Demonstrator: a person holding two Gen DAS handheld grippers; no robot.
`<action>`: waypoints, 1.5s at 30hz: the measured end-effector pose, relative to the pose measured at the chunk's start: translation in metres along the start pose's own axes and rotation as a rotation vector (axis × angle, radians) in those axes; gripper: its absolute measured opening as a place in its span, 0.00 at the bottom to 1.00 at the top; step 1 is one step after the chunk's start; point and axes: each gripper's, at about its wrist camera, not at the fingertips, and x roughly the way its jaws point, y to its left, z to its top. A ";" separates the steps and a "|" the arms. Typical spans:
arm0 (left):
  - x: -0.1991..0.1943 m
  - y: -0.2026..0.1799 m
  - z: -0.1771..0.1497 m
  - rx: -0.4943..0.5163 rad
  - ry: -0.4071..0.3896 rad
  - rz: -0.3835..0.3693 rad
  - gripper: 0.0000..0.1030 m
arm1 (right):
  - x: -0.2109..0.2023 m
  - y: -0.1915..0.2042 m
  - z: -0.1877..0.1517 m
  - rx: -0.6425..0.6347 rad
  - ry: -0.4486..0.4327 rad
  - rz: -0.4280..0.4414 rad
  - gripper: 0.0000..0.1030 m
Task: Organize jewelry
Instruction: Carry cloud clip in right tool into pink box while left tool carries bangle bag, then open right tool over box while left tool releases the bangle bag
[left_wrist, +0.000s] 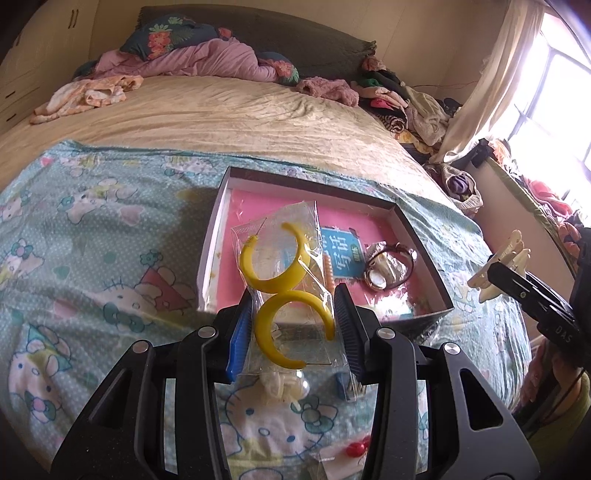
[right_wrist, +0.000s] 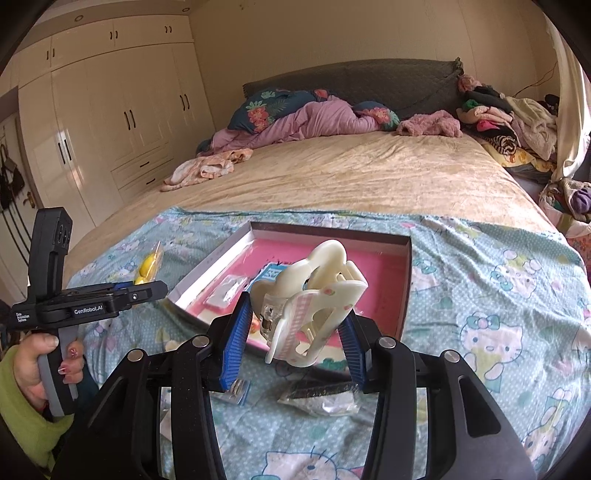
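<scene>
Left wrist view shows the left gripper (left_wrist: 293, 325) clenched on a clear plastic bag of yellow crescent hoop earrings (left_wrist: 284, 288), held just short of the shallow pink-lined box (left_wrist: 424, 229) at twelve o'clock. The right gripper (right_wrist: 295, 325) clamps a cream plastic claw hair clip (right_wrist: 314, 299) above the box's near edge. Both items seem mid-carry; next comes lowering each into the box and letting go.

Left hand-held gripper (left_wrist: 293, 314) and right hand-held gripper (right_wrist: 295, 325) both raised, fingers partly closed, each clamping a load
</scene>
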 end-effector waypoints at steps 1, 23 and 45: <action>0.002 -0.001 0.003 0.002 -0.001 -0.001 0.33 | 0.000 -0.002 0.002 0.003 -0.006 -0.003 0.43; 0.064 -0.027 0.031 0.099 0.047 0.021 0.33 | 0.029 -0.031 0.018 0.026 0.021 -0.060 0.43; 0.109 -0.015 0.013 0.099 0.139 0.033 0.34 | 0.097 -0.052 -0.019 0.049 0.229 -0.094 0.43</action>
